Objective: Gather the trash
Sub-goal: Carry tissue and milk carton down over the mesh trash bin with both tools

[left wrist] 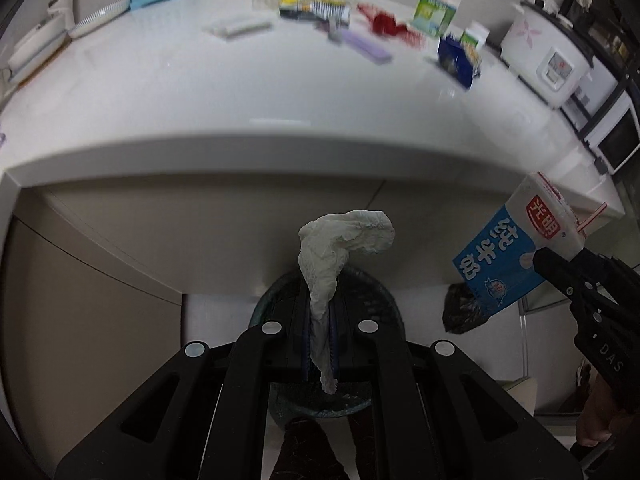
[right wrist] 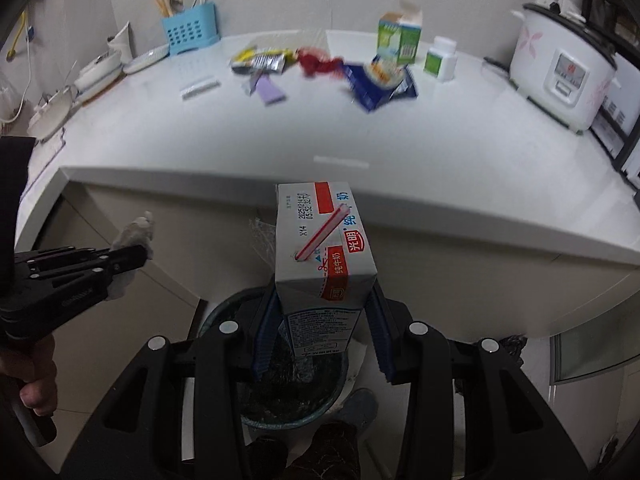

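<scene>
My left gripper [left wrist: 320, 300] is shut on a crumpled white tissue [left wrist: 340, 248] and holds it over a dark round trash bin [left wrist: 376, 296] on the floor below the counter edge. My right gripper [right wrist: 322, 312] is shut on a blue and white milk carton [right wrist: 324, 248] with a red striped straw, held above the same bin [right wrist: 288, 408]. The carton [left wrist: 516, 248] and the right gripper [left wrist: 560, 264] show at the right of the left wrist view. The left gripper [right wrist: 132, 256] with the tissue [right wrist: 136, 232] shows at the left of the right wrist view.
The white counter [right wrist: 320, 140] holds wrappers: yellow and striped packets [right wrist: 260, 60], red wrapper [right wrist: 316, 62], blue bag [right wrist: 380, 84], purple card [right wrist: 270, 90], green carton [right wrist: 400, 38], white bottle [right wrist: 440, 58]. A rice cooker [right wrist: 560, 68] stands right, a blue basket [right wrist: 190, 34] and dishes left.
</scene>
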{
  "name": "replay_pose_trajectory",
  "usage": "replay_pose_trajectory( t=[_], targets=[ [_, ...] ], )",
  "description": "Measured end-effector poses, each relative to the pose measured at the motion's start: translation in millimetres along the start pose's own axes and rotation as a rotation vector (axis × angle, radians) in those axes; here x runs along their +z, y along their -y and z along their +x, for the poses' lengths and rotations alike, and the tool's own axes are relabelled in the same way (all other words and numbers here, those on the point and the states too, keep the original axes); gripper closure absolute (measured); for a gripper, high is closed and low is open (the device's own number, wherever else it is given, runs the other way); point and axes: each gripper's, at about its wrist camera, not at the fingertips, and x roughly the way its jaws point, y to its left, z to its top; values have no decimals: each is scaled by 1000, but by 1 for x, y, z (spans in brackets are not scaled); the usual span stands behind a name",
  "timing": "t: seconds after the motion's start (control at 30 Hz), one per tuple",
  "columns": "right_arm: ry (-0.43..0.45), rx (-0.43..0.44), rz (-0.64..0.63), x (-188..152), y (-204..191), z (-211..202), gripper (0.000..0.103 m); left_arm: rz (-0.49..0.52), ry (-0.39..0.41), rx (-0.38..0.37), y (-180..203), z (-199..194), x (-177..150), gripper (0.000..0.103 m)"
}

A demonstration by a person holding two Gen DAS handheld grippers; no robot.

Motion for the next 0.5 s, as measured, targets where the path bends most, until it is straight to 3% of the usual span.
replay_pose_trajectory(
  t=[0.3, 0.5],
  targets=[
    [-102, 10, 15, -53, -15, 71, 64, 16, -131, -6, -6, 101, -50, 97],
    [-163, 2, 54, -74, -11, 100, 64, 13, -175, -44, -3, 138, -67, 97]
  ],
)
